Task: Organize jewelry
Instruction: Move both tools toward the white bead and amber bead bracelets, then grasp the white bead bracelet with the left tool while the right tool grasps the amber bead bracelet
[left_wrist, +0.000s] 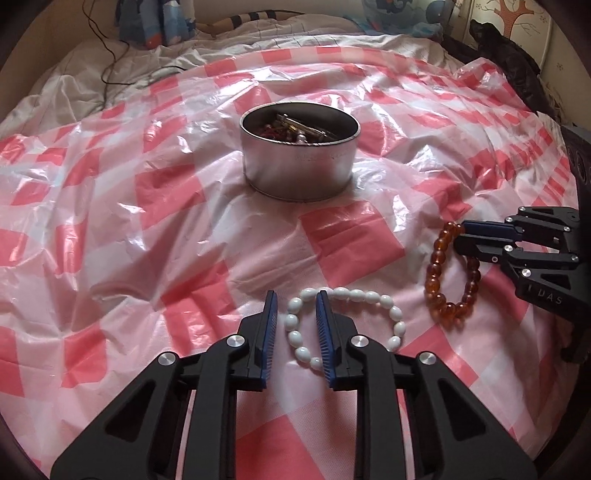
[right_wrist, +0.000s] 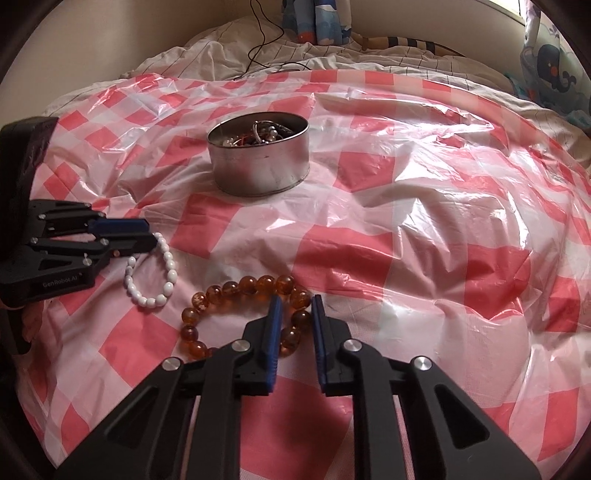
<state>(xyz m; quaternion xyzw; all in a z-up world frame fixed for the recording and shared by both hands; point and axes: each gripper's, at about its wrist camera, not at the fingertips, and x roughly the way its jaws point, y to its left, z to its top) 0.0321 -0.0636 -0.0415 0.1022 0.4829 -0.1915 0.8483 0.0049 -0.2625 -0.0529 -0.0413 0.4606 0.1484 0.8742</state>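
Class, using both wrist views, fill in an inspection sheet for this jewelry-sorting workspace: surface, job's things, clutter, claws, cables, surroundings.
Surface: crinkled pink-and-white checked plastic sheet spread over a bed.
Job's things: round metal tin already holding jewelry; white bead bracelet and amber bead bracelet lying on the sheet, nearer the cameras than the tin.
Clutter: nothing seen.
Claws: left claw straddles the white bracelet's strand, a gap on each side; right claw straddles the amber strand.
Cables: thin black cable on the bedding behind the sheet.
Surroundings: rumpled white bedding, cartoon-print fabric.
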